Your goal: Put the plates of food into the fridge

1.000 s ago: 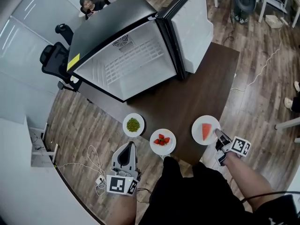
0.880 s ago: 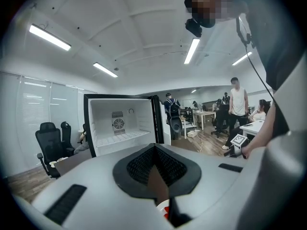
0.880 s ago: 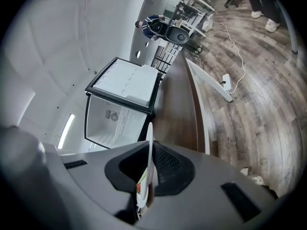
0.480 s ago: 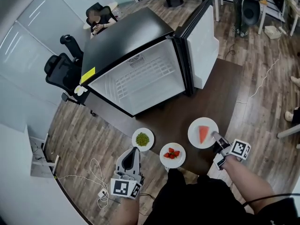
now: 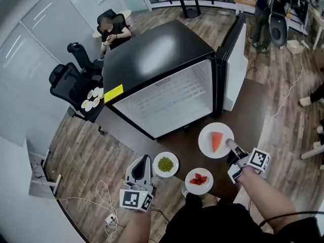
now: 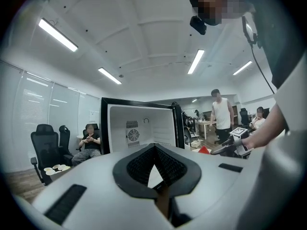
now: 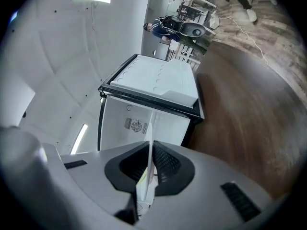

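Note:
My right gripper (image 5: 230, 144) is shut on the rim of a white plate with a watermelon slice (image 5: 216, 140), held off the dark table (image 5: 249, 101) in front of the open fridge (image 5: 167, 104). In the right gripper view the plate's edge (image 7: 145, 180) sits between the pads, and the gripper (image 7: 149, 150) points at the fridge's white interior (image 7: 144, 121). A plate of green peas (image 5: 165, 164) and a plate of strawberries (image 5: 199, 180) rest near the table's near edge. My left gripper (image 5: 146, 159) is shut and empty, just left of the peas plate; in its own view it (image 6: 154, 147) faces the fridge (image 6: 139, 128).
The fridge door (image 5: 234, 70) stands open to the right. A seated person (image 5: 114, 30) and black office chairs (image 5: 68, 80) are at the back left. Small dishes (image 5: 92, 98) lie on a dark surface there. Cables (image 5: 101, 199) trail over the floor at the lower left.
My right gripper has lifted the watermelon plate off the table and carried it toward the fridge opening. My left gripper has come forward beside the peas plate. Both other plates stay on the table.

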